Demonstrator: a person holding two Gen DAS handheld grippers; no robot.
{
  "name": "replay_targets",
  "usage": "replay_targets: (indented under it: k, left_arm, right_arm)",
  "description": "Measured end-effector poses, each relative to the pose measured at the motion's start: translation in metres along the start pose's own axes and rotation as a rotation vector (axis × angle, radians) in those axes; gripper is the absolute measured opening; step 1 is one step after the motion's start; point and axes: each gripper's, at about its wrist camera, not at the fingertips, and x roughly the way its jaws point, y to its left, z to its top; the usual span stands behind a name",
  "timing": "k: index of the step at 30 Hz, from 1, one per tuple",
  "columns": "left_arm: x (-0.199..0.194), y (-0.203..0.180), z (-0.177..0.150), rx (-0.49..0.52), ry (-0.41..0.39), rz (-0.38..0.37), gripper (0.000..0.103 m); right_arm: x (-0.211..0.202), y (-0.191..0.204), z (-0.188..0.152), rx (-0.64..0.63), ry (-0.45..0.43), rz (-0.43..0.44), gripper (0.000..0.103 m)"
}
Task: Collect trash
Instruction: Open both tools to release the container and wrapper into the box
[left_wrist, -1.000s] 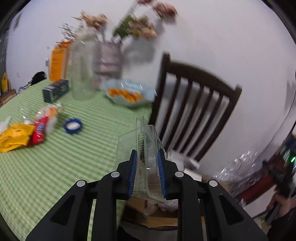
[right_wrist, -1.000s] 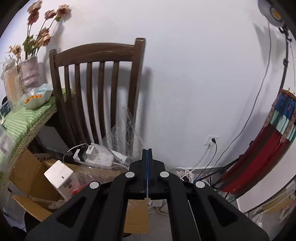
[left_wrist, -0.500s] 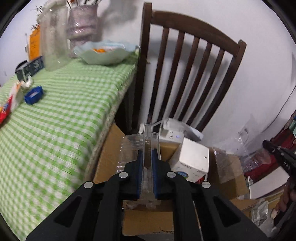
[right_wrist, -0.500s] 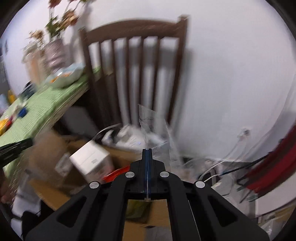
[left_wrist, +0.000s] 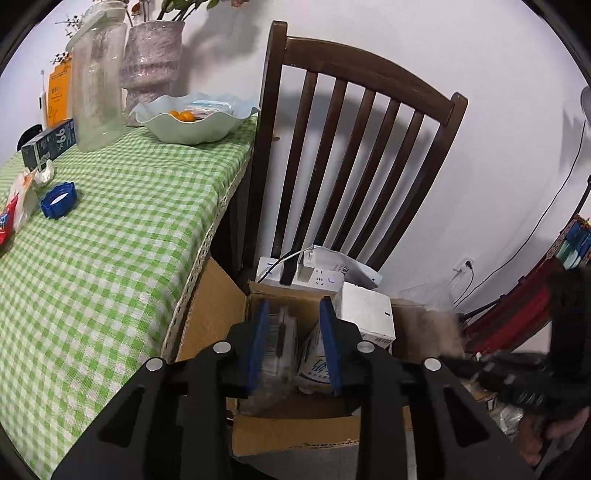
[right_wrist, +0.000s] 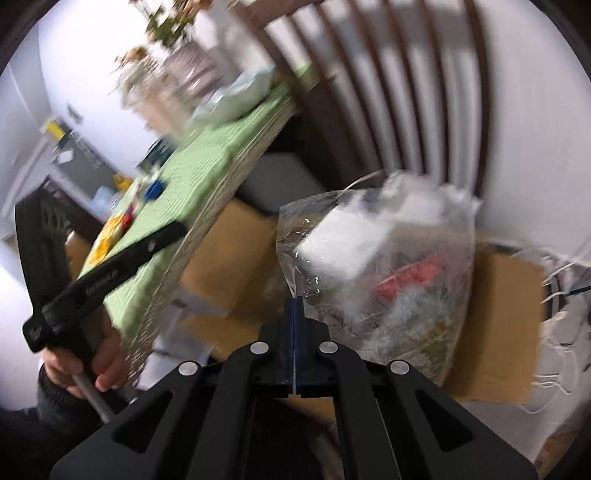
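My left gripper (left_wrist: 293, 345) was opening its fingers above the cardboard box (left_wrist: 295, 430), the clear plastic container (left_wrist: 275, 349) loose between them, while my right gripper (right_wrist: 294, 314) pinched the plastic bag (right_wrist: 376, 273) just beside.

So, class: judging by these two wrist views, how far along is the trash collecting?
Done: the clear plastic container is over the cardboard box as the left gripper jaws open. In hand: the right gripper pinches a clear plastic bag. Left: blue cap and wrappers on the table.
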Motion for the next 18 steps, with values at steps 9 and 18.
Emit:
replay_targets:
  k: [9, 18]
  left_arm:
    - [-0.015, 0.015, -0.002, -0.018, -0.022, 0.026, 0.027]
    - [-0.027, 0.024, 0.004, -0.027, -0.032, 0.059, 0.03]
  right_arm:
    - [0.013, -0.001, 0.0, 0.099, 0.018, 0.022, 0.028]
    - [-0.018, 0.002, 0.016, 0.055, -0.059, 0.061, 0.061]
